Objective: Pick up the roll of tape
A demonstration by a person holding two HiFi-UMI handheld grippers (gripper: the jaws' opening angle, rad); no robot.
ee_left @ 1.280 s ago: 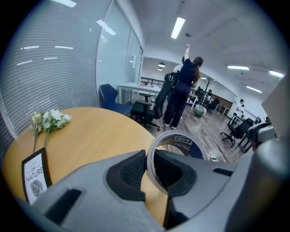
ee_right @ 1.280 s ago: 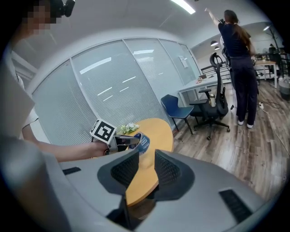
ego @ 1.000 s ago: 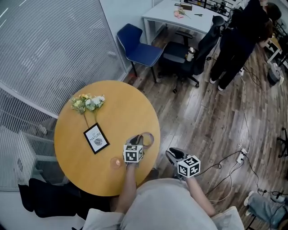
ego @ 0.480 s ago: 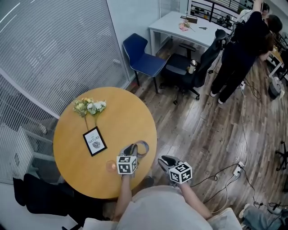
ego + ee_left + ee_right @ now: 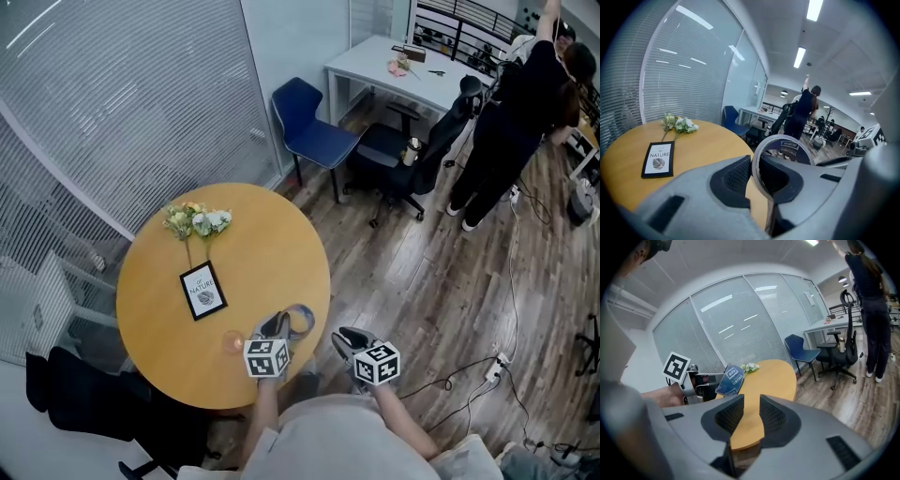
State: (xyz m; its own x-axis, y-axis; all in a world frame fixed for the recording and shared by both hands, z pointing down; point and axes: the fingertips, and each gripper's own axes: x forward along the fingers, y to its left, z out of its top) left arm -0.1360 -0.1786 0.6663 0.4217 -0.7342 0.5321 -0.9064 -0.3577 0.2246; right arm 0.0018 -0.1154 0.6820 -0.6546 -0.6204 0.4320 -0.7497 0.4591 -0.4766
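The roll of tape (image 5: 787, 152) is a grey ring with a blue printed core label. It stands on edge between the jaws of my left gripper (image 5: 754, 176), which is shut on its rim and holds it above the round wooden table (image 5: 708, 136). In the head view this gripper (image 5: 278, 327) is over the table's near right edge, with the tape (image 5: 299, 321) sticking out ahead of it. My right gripper (image 5: 349, 337) hangs off the table's edge over the floor. Its jaws (image 5: 751, 416) stand a little apart with nothing between them. The right gripper view shows the tape (image 5: 731, 379) from the side.
On the table (image 5: 262, 253) lie a bunch of flowers (image 5: 195, 221), a black-framed card (image 5: 202, 290) and a small orange object (image 5: 232, 342). Beyond it stand a blue chair (image 5: 314, 131), a black office chair (image 5: 412, 155), a white desk (image 5: 412, 70) and a person (image 5: 520, 112).
My left gripper has risen and drawn back toward me with the tape in it. The right gripper has stayed where it was. The head camera has shifted a little.
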